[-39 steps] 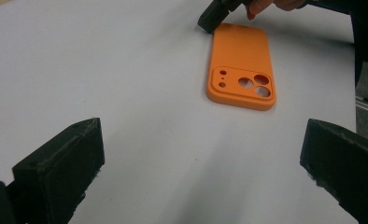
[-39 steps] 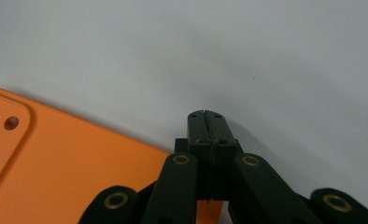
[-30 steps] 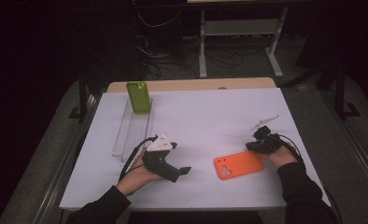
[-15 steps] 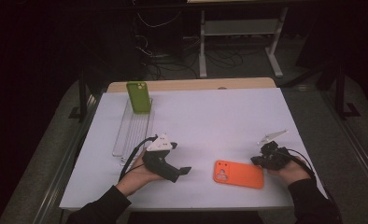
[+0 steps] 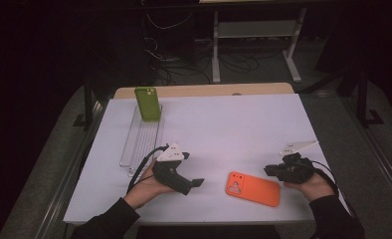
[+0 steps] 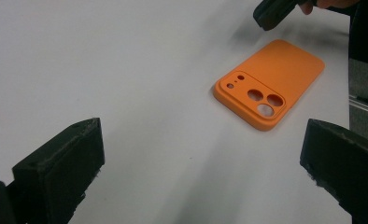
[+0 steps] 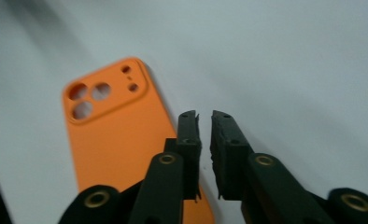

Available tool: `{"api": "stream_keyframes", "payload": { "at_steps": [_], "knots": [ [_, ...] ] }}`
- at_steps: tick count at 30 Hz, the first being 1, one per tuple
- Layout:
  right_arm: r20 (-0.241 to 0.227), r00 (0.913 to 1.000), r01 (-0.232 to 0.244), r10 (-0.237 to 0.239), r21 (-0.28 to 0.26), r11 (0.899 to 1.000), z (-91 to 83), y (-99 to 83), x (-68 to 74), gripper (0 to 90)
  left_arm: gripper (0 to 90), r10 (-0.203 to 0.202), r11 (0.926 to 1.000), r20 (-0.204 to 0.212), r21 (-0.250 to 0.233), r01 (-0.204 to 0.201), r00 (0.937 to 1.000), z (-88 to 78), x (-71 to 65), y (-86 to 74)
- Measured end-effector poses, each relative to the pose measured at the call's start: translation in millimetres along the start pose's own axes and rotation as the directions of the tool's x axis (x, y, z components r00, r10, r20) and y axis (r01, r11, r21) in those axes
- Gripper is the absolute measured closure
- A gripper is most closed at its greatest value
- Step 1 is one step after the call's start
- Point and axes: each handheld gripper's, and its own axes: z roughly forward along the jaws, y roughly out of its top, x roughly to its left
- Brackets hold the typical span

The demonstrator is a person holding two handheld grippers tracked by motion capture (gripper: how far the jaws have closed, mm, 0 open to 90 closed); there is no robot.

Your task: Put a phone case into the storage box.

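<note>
White sheeting covers the counter [image 5: 244,124], with dark floor and cables beyond its far edge, and I have two phone cases to think about. The orange phone case [image 5: 252,188] lies flat near the front edge, back up, its camera cutouts turned toward my left side. The green phone case [image 5: 147,103] stands upright at the far end of the clear slotted rack [image 5: 143,139] on the left.

My right tongs [image 5: 269,170] hover just beside the orange case's right end, apart from it. Their jaws have just been opening from fully closed to a narrow slit, and in the right gripper view [image 7: 204,119] nothing sits between them; the case [image 7: 121,140] lies below and to one side of the tips. My left tongs [image 5: 196,182] rest low on the counter, jaws spread wide and empty, pointed at the case from its camera end; in the left gripper view the case [image 6: 270,83] lies ahead, well short of the pads.

I judge the step in hand to be a pickup of the orange case, probably for the rack. To do it well I would open the right tongs much wider first, since a slit this thin cannot take a wall. A flat case offers little to bite, so I would come at a long edge, one pad under the lip and one on the back, and lift slowly. The left tongs could steady the far end against sliding on the smooth sheet.
</note>
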Motion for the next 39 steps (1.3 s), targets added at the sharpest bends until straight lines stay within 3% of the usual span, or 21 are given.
{"api": "stream_keyframes", "payload": {
  "at_steps": [8, 11, 15, 17, 30, 39],
  "knots": [
    [-0.074, 0.9964, 0.033, -0.042, -0.119, 0.992, -13.5, 7.2, 3.7, 48.1, 0.0, 0.0, 1.0, 0.016, 0.001, 0.0, 0.9999, 0.5, -0.5, -0.4],
    [-0.091, 0.9921, 0.072, -0.087, -0.152, 0.986, -16.3, 8.5, 6.2, 31.2, 0.0, 0.007, 1.0, 0.023, 0.005, -0.007, 0.9997, 0.5, 0.1, -0.9],
    [-0.06, 0.9908, 0.109, -0.121, -0.172, 0.979, -16.7, 11.5, 11.6, 8.3, 0.0, 0.007, 0.9999, 0.025, 0.008, -0.007, 0.9997, 0.6, -0.1, -1.1],
    [-0.061, 0.9902, 0.115, -0.126, -0.156, 0.981, -16.6, 14.0, 13.9, 2.0, 0.0, 0.003, 1.0, 0.027, 0.006, -0.003, 0.9996, 0.6, -0.9, -1.0],
    [-0.083, 0.9766, 0.192, -0.199, -0.083, 0.978, -13.9, 19.2, 21.8, 0.7, 0.0, 0.001, 1.0, 0.035, 0.003, -0.001, 0.9994, 0.5, -0.8, -1.5],
    [-0.094, 0.9679, 0.238, -0.233, 0.043, 0.97, 3.9, 13.3, 27.2, 1.0, 0.0, 0.0, 1.0, 0.037, 0.004, 0.0, 0.9993, 0.7, -0.6, -1.7]
  ]
}}
